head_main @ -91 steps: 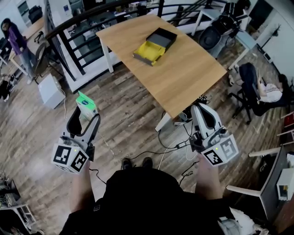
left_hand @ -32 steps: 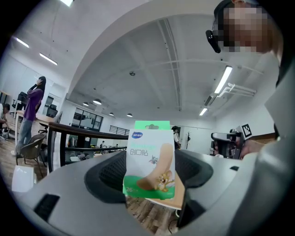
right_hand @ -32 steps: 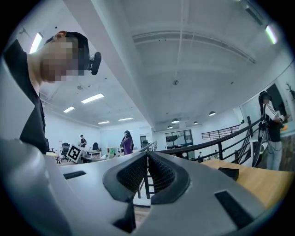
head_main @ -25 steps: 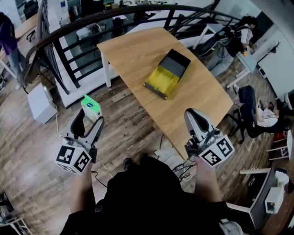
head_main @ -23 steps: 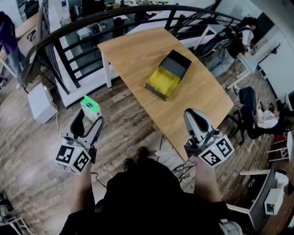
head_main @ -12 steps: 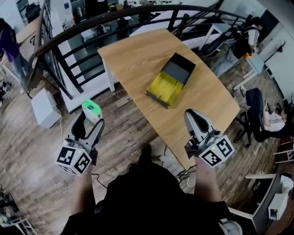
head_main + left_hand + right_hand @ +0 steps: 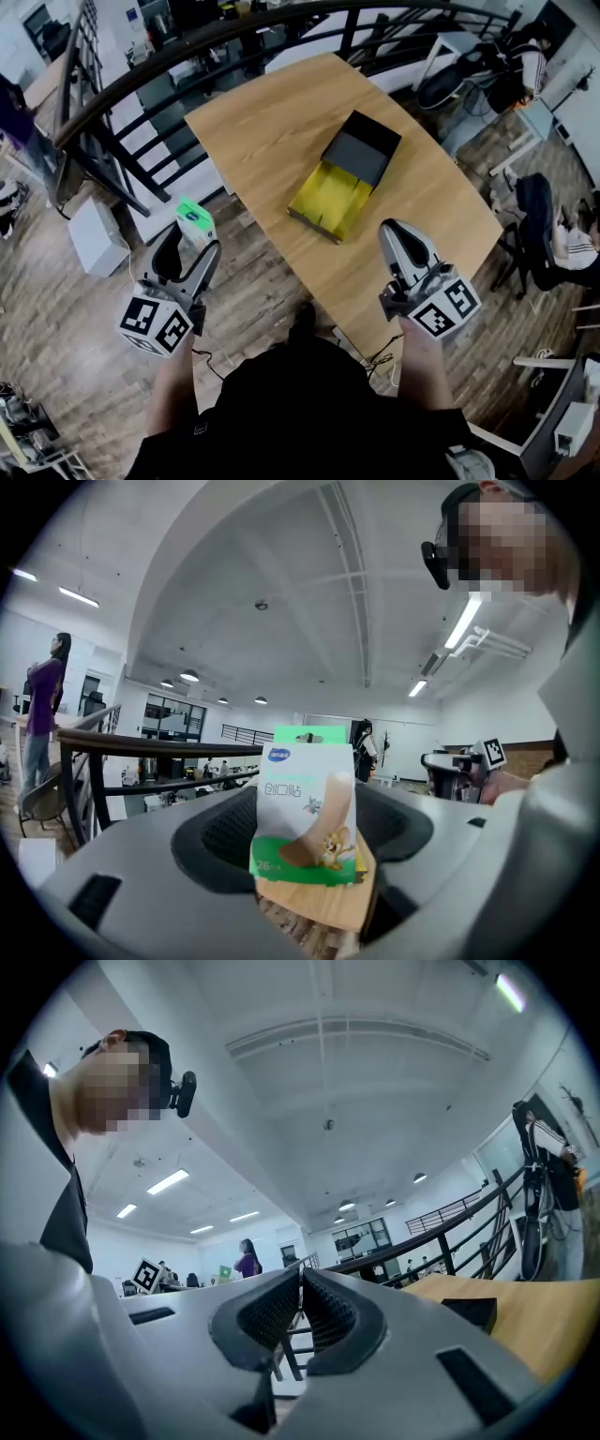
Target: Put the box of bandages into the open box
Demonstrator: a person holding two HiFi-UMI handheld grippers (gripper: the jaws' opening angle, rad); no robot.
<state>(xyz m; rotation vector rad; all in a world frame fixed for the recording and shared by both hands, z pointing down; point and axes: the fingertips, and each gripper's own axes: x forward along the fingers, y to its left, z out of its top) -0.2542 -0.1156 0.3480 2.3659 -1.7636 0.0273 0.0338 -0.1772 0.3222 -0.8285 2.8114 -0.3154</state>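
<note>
Bandage box pinched in the left tool, off to the side of the pale wooden tabletop (image 7: 272, 122).
The left tool (image 7: 192, 242) pinches a small white-and-green cardboard box of bandages (image 7: 305, 803) upright between its mesh-textured jaws, over the plank floor (image 7: 66, 309) and well apart from the open box (image 7: 330, 199), a shallow yellow-lined rectangular tray with a matte black half touching its far end. The right tool (image 7: 300, 1283) has its jaws pressed together on nothing, above the tabletop's near edge.
</note>
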